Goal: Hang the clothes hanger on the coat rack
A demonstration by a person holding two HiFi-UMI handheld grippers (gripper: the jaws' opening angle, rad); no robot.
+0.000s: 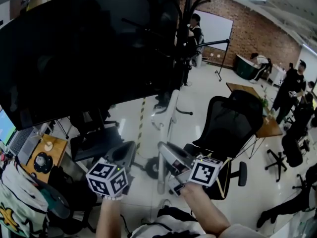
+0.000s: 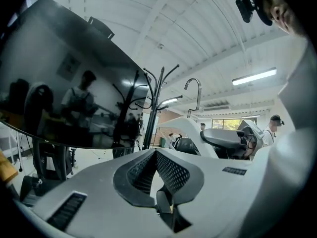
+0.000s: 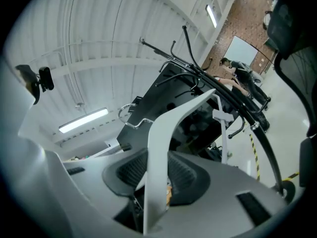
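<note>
The right gripper [image 3: 157, 157] is clamping its fingers on one white arm of the hanger [image 3: 173, 128], which is sitting short of the coat rack [image 1: 186, 29], lower than its pegs and not touching them. The left gripper [image 2: 156, 153] is pointing toward the coat rack with its fingers closed together on nothing. The hanger is looking light and stiff: moulded plastic with a thin metal hook [image 2: 199, 98]. Smooth plastic is likely to swivel in a one-arm hold, so gripping nearer the neck is probably giving steadier control of the hook.
</note>
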